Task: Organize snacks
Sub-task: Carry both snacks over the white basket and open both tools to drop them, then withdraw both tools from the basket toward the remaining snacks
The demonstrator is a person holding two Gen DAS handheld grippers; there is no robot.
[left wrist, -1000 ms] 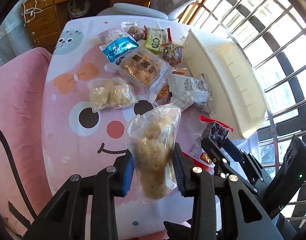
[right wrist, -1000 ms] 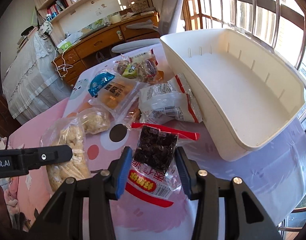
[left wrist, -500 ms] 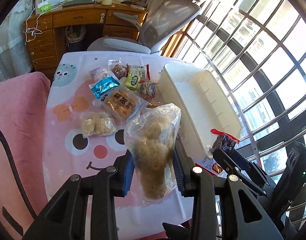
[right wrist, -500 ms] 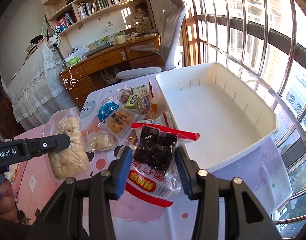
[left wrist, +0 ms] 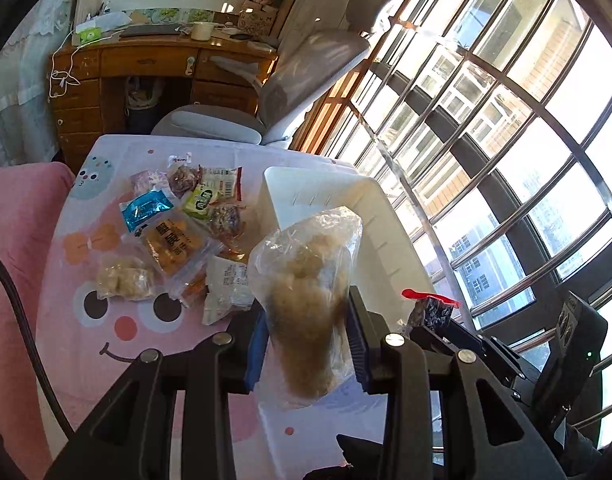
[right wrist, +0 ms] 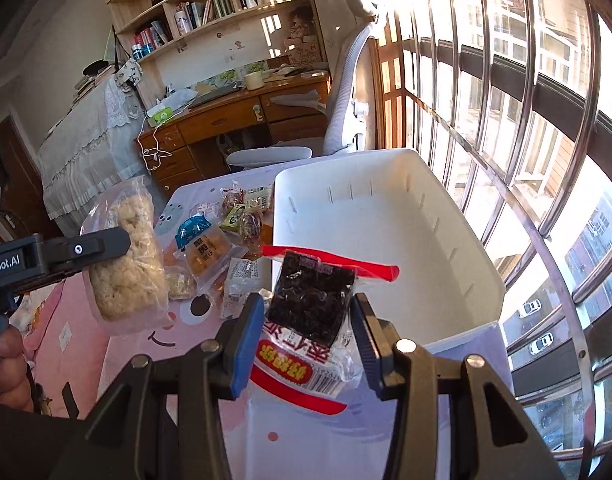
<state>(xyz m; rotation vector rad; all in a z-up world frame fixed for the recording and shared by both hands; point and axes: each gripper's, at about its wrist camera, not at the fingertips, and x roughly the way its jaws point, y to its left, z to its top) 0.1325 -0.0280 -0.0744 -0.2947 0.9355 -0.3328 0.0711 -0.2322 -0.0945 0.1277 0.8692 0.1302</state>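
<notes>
My left gripper (left wrist: 306, 340) is shut on a clear bag of pale puffed snacks (left wrist: 306, 300), held high above the table's near edge; this bag also shows in the right wrist view (right wrist: 126, 256). My right gripper (right wrist: 306, 328) is shut on a red-and-clear packet of dark dried snack (right wrist: 311, 300), held above the near rim of the empty white bin (right wrist: 385, 248). The bin (left wrist: 389, 240) lies to the right of the left gripper. Several snack packets (left wrist: 174, 236) lie on the table left of the bin.
The table has a pink cartoon cloth (left wrist: 106, 320). A grey office chair (right wrist: 345, 92) and a wooden desk (right wrist: 234, 116) stand beyond it. A barred window (right wrist: 525, 120) runs along the right. Pink bedding (left wrist: 14, 220) lies to the left.
Both grippers have risen well above the table with their packets. The table and bin look smaller and farther away, and the right packet now hangs over the bin's near rim.
</notes>
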